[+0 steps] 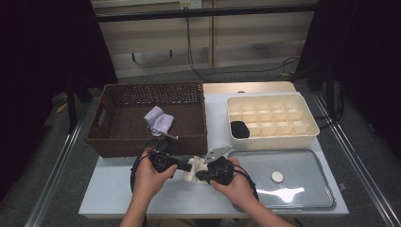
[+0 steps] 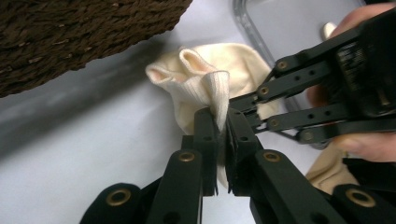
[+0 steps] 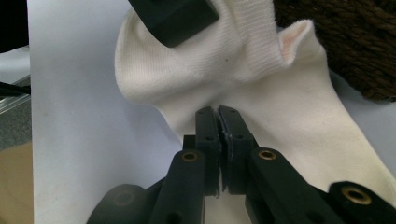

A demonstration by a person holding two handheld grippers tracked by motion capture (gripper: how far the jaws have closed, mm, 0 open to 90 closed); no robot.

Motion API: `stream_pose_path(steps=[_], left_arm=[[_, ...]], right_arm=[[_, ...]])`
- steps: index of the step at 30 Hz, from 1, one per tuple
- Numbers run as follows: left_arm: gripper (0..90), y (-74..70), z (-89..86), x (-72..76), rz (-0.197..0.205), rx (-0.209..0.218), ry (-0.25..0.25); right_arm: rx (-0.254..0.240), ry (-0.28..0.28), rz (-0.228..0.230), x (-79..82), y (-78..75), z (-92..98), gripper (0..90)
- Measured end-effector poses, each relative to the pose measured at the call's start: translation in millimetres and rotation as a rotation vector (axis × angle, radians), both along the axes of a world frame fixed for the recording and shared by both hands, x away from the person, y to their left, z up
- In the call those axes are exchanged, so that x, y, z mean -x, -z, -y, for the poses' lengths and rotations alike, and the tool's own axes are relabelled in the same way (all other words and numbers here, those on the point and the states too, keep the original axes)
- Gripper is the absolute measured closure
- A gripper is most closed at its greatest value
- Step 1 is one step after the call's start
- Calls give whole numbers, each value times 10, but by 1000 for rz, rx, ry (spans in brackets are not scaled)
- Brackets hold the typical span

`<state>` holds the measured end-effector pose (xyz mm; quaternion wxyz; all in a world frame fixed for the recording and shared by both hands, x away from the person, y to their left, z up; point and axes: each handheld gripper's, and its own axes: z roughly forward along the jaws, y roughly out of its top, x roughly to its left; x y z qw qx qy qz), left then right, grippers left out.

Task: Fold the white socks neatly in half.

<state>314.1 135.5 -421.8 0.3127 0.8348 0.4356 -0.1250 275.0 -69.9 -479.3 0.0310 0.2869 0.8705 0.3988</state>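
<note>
High view: the white counter (image 1: 118,189) carries a brown wicker basket (image 1: 108,137) at the left, which holds a pale lilac cloth (image 1: 159,120). At the right stands a cream divider box (image 1: 272,118) with a black item (image 1: 239,129) in one compartment, and nearer the person lies a clear lid (image 1: 302,189) bearing a small white disc (image 1: 277,177). Between basket and lid, near the counter's front edge, sits a cream sock (image 1: 195,169). The left gripper (image 1: 188,166) and right gripper (image 1: 202,175) meet at it from either side. Each gripper's fingers are pressed together on a fold of the sock: the left at its ribbed cuff, the right at its smoother body.
</note>
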Motion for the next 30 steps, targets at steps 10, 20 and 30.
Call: stream_pose_path(steps=[10, 20, 30], left_arm=[[842, 51, 168, -2, -8, -38, 4], [831, 54, 341, 3, 3, -50, 21], [785, 137, 470, 12, 16, -45, 45]], right_arm=[[-47, 73, 22, -8, -183, 357, 873], [-48, 85, 47, 17, -222, 465, 869], [-50, 131, 62, -6, -259, 645, 868]])
